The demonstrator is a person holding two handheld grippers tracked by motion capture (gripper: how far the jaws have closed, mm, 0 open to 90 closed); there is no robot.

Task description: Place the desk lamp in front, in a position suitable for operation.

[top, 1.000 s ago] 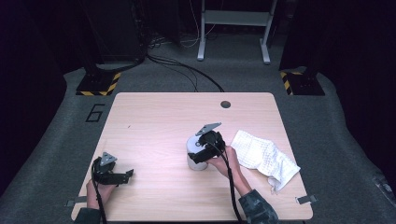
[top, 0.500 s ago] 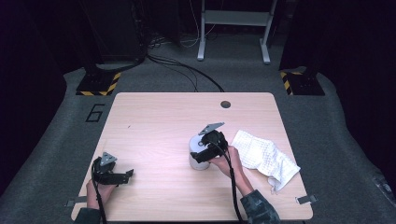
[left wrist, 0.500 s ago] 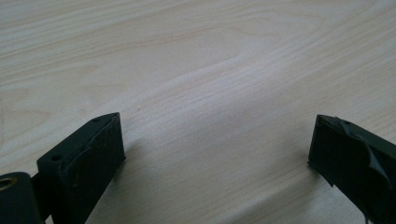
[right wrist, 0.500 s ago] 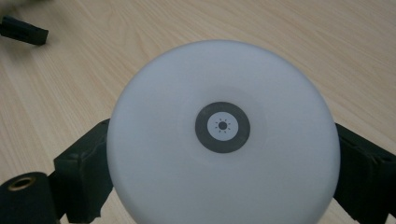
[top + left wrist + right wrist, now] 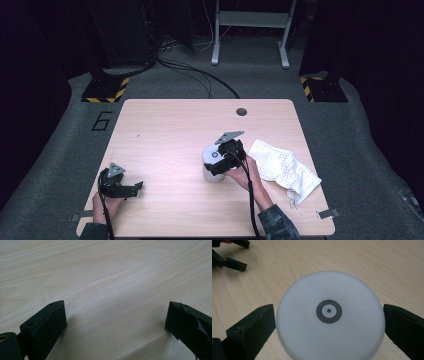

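Observation:
A white upright cylinder with a small grey ring on its flat top stands on the table right of centre. My right gripper reaches over it from the right, and its two black jaws flank the round top. These jaws have just been opening. The cylinder stands between them, and the pads sit at its rim without pressing. My left gripper rests near the front left corner, open over bare wood, with nothing between its jaws.
A crumpled white checked cloth lies just right of the cylinder. The light wooden table has a dark round hole near its far edge. Cables and stand feet lie on the grey floor beyond.
The right gripper has shifted very slightly to the right over the cylinder. The left gripper has stayed where it was.

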